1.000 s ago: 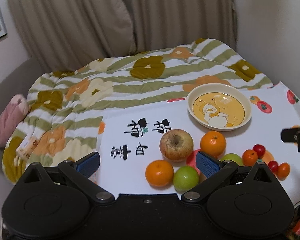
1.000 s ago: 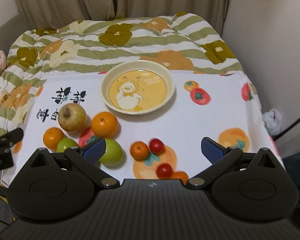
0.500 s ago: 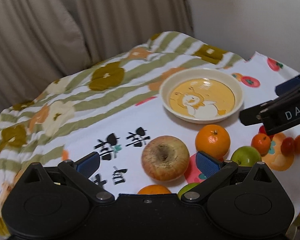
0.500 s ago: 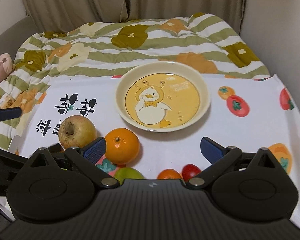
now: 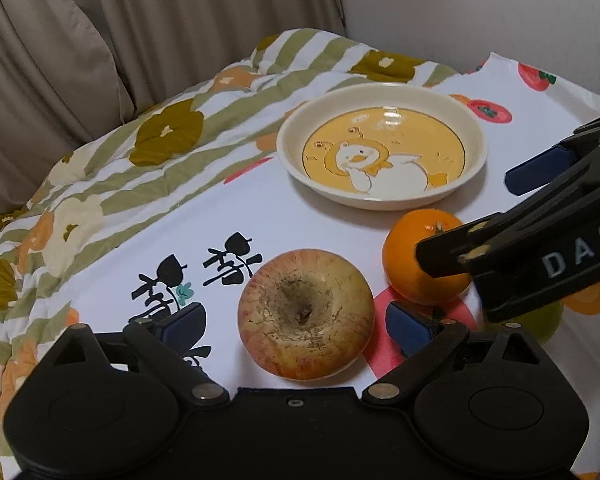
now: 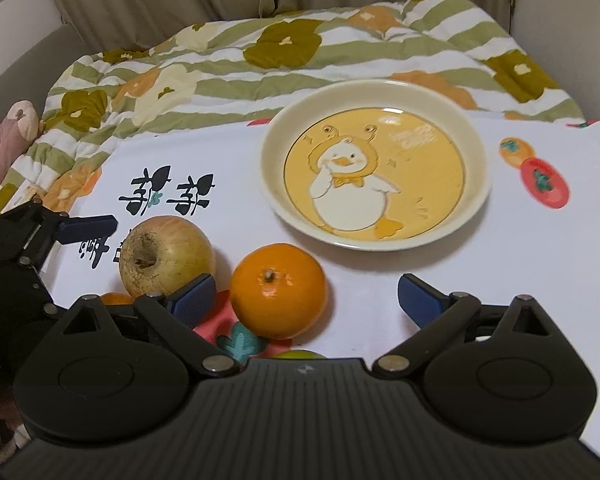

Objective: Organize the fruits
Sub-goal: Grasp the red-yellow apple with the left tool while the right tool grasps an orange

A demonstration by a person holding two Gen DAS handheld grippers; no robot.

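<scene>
A reddish-yellow apple lies on the white printed cloth between the open fingers of my left gripper; it also shows in the right wrist view. An orange lies between the open fingers of my right gripper, near the left finger; it shows in the left wrist view, partly behind the right gripper. A cream plate with a duck picture lies empty behind the fruit. A green fruit and another orange are mostly hidden.
The white cloth with printed fruit lies over a striped floral quilt. Curtains hang behind. A pink plush lies at the far left. The left gripper's body sits close to the apple.
Both grippers have moved forward and down toward the fruit. The apple now sits between the left fingers and the orange between the right fingers. The small tomatoes have dropped out of view.
</scene>
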